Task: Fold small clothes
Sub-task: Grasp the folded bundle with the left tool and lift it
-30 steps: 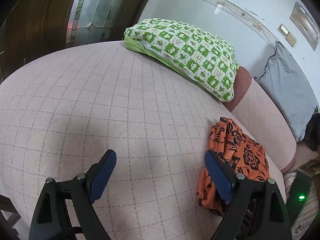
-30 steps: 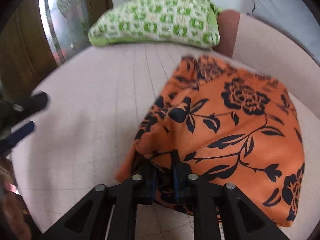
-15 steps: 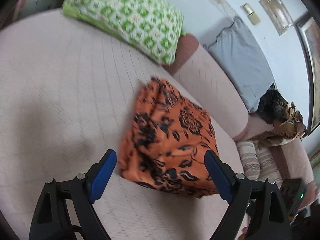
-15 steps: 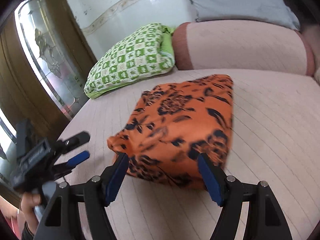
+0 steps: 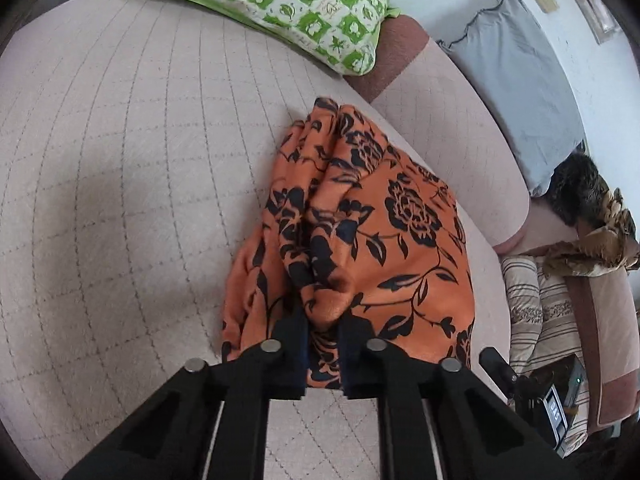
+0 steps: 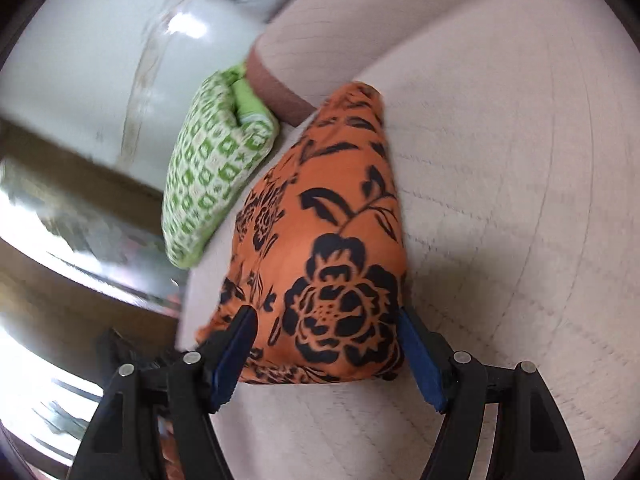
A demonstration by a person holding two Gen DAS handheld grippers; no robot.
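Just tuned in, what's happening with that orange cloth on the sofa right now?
The left gripper is shut on a bunched edge of the orange garment with black flower print, which lies on the pink quilted sofa seat. The right gripper is open, its blue-padded fingers either side of the garment's near end. The green checked pillow sits behind.

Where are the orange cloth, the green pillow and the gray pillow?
orange cloth (image 5: pixel 404 236), left wrist view, on its flowered top.
green pillow (image 5: pixel 280 4), left wrist view, on its checked middle.
gray pillow (image 5: pixel 516 80), left wrist view, on its plain front.
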